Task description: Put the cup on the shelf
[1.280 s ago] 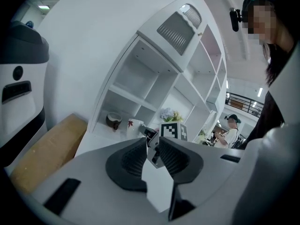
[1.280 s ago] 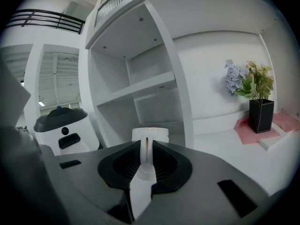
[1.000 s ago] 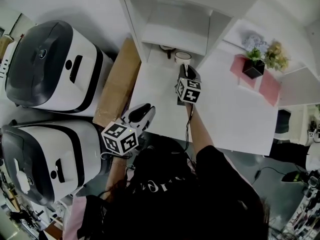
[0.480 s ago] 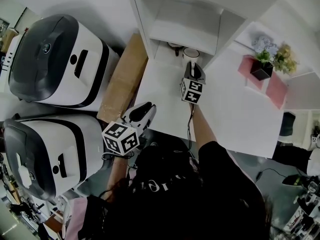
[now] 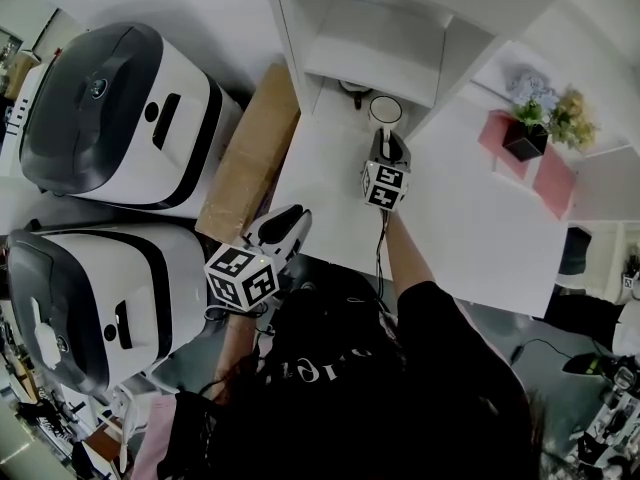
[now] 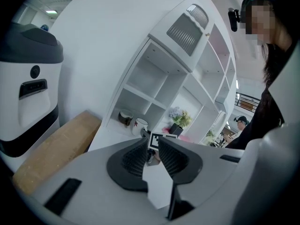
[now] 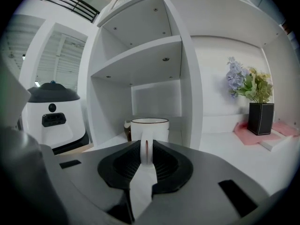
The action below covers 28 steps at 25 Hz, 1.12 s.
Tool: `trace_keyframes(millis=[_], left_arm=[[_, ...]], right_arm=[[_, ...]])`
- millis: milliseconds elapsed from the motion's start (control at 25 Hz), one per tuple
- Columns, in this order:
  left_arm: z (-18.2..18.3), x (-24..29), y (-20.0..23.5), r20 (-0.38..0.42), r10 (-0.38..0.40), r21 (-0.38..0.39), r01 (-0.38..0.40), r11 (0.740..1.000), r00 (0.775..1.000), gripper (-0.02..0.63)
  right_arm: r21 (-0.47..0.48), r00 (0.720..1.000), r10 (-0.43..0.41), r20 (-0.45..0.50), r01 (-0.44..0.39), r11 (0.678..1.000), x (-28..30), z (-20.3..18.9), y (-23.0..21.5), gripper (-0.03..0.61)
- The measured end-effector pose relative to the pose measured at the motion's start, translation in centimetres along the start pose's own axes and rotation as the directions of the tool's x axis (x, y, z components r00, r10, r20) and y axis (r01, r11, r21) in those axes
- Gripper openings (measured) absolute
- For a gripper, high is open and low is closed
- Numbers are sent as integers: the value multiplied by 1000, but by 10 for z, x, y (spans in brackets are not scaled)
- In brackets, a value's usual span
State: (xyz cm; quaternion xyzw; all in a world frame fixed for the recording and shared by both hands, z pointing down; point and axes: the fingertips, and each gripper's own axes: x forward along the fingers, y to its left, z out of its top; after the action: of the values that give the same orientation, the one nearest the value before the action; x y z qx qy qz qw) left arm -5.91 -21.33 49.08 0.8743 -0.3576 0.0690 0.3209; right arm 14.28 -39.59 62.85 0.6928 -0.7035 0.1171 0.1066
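We see the right gripper (image 5: 386, 142) closed on the handle of the white cup (image 5: 385, 110); the cup is upright at the mouth of the lowest compartment of the shelf (image 5: 372, 50), near a small dark pot (image 5: 352, 88). The left gripper (image 5: 287, 222) hangs at the front edge of the table (image 5: 470, 218), well apart from the cup; its jaws are together and hold nothing.

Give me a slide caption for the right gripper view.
The right gripper grips a white cup by its handle in front of the white shelf.
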Motion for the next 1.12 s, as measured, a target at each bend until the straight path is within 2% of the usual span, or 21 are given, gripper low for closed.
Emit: trace_keyframes(millis=[400, 680, 720, 800, 1120], left_arm=[[-4, -6, -1, -7, 19, 2, -19, 1000, 1000, 84], [-4, -12, -1, -4, 25, 6, -25, 1000, 1000, 84], [-4, -12, -2, -3, 25, 6, -25, 1000, 1000, 84], [-5, -13, -3, -1, 24, 8, -24, 1000, 1000, 84], [-4, -19, -8, 10, 11, 22, -12, 1000, 1000, 84]], right_arm=[[-31, 998, -2, -60, 0, 1000, 32, -1, -10, 83], [-8, 995, 32, -91, -33, 999, 37, 1, -10, 84], [-10, 994, 43, -101, -45, 999, 36, 1, -8, 88], [-4, 991, 59, -117, -60, 998, 35, 0, -6, 166], [52, 990, 79, -120, -73, 996, 6, 3, -8, 167]])
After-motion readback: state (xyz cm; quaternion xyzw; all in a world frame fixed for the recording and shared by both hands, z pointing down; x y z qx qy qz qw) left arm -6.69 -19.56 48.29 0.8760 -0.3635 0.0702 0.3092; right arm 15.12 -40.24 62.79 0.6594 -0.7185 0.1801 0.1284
